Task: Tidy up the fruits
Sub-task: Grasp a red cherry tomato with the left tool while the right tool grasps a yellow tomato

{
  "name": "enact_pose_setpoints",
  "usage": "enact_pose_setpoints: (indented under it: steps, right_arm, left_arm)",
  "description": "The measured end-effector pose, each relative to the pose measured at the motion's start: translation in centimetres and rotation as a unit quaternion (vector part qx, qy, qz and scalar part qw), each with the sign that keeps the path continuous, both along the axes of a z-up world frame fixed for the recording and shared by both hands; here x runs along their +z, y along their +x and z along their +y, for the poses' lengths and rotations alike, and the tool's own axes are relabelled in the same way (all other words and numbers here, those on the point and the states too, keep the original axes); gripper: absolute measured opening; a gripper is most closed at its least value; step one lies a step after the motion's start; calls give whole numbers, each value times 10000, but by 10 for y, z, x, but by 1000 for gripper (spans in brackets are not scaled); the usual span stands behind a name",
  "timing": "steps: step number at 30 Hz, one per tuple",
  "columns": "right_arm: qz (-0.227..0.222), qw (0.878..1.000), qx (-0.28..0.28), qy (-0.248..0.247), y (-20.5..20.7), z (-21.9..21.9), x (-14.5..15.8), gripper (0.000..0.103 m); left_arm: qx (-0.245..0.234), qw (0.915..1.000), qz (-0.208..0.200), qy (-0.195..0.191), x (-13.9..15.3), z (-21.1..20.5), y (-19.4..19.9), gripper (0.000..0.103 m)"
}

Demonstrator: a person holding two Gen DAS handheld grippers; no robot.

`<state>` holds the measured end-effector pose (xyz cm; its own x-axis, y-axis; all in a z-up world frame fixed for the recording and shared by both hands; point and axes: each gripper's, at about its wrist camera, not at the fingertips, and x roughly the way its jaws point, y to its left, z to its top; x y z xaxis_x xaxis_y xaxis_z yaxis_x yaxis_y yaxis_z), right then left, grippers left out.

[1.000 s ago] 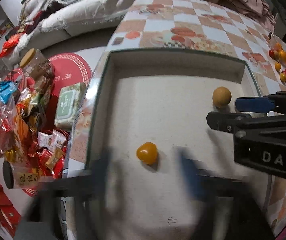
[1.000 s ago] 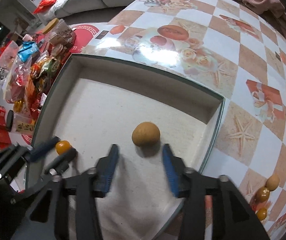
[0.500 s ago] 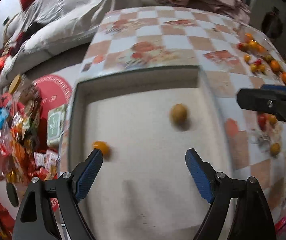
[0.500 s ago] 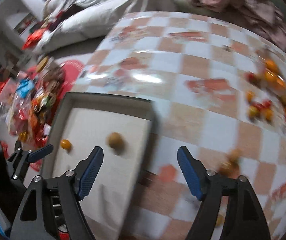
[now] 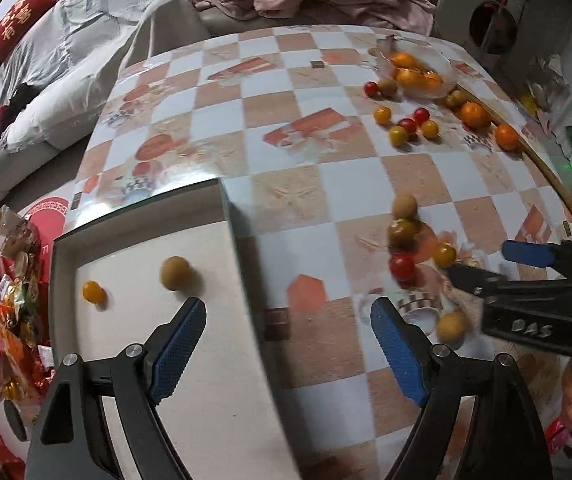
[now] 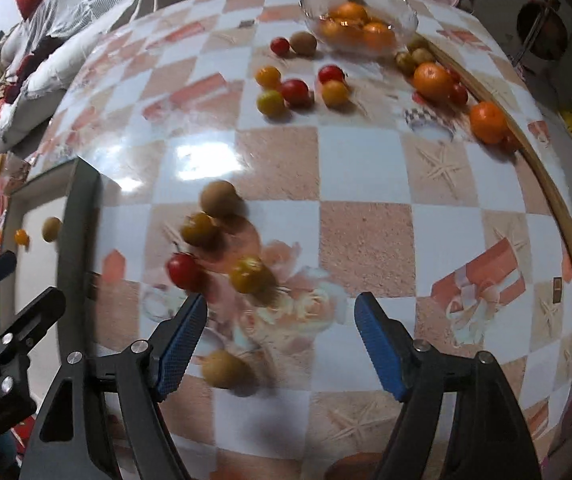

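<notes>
- The left gripper (image 5: 288,344) hangs with its blue pads spread wide, nothing between them, straddling the tray's right wall.
- The tray (image 5: 141,216) holds two fruits at its ten o'clock: a small orange tomato (image 5: 93,292) and a tan round fruit (image 5: 175,273), near each other but apart.
- The right gripper (image 6: 279,338) is likewise splayed and empty over the checkered table (image 6: 362,164).
- A red tomato (image 6: 183,270) sits at its eleven o'clock, a tan fruit (image 6: 223,368) just by its left pad.
- A glass bowl (image 6: 400,10) of oranges stands at one o'clock, far across.
</notes>
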<state>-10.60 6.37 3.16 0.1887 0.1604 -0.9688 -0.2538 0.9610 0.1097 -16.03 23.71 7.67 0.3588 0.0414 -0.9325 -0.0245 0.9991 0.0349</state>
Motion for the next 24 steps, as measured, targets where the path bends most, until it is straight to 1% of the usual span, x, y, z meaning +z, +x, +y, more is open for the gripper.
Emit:
enact_pose_setpoints:
  steps: [1, 3, 5, 6, 9, 10, 11, 12, 14, 17, 22, 24]
  right_arm:
    - [0, 10000, 60, -4, 1, 1, -4, 79]
    - [-11, 9997, 233, -27, 0, 5, -10, 75]
    - [0, 9993, 379, -21, 1, 9, -16, 65]
    - [-90, 9989, 466, -65, 1, 12, -17, 65]
    - [-242, 9970, 717, -133, 1, 21, -15, 58]
    - [-286, 9964, 778, -159, 2, 22, -14, 54]
    - [-345, 9956, 840, -230, 2, 24, -13, 44]
    - [-385, 9945, 932, -265, 2, 26, -13, 41]
    - [-393, 9932, 1078, -186, 0, 28, -11, 25]
    - [-568, 9923, 1075, -221, -4, 23, -6, 24]
    - [-628, 9940, 882, -120, -1, 5, 2, 24]
    - [-587, 9952, 783, -6, 3, -5, 3, 24]
  left_arm:
    - [4, 10000, 21, 12, -2, -3, 0, 85]
    - [37, 10000, 69, -2, -6, -5, 1, 85]
    - [81, 9999, 109, 2, -10, -7, 3, 85]
    - [99, 9999, 120, 13, -11, -8, 2, 85]
    - [179, 9997, 181, 1, -15, -9, 5, 85]
    - [209, 9996, 200, -10, -17, -9, 6, 85]
    - [224, 9995, 212, -20, -17, -9, 6, 85]
    - [233, 9995, 222, -33, -18, -10, 8, 85]
    - [219, 9995, 232, -66, -20, -12, 10, 85]
    - [153, 9995, 252, -149, -23, -18, 14, 85]
    - [-26, 9987, 295, -412, -33, -32, 23, 85]
    - [-54, 9982, 332, -498, -39, -36, 27, 85]
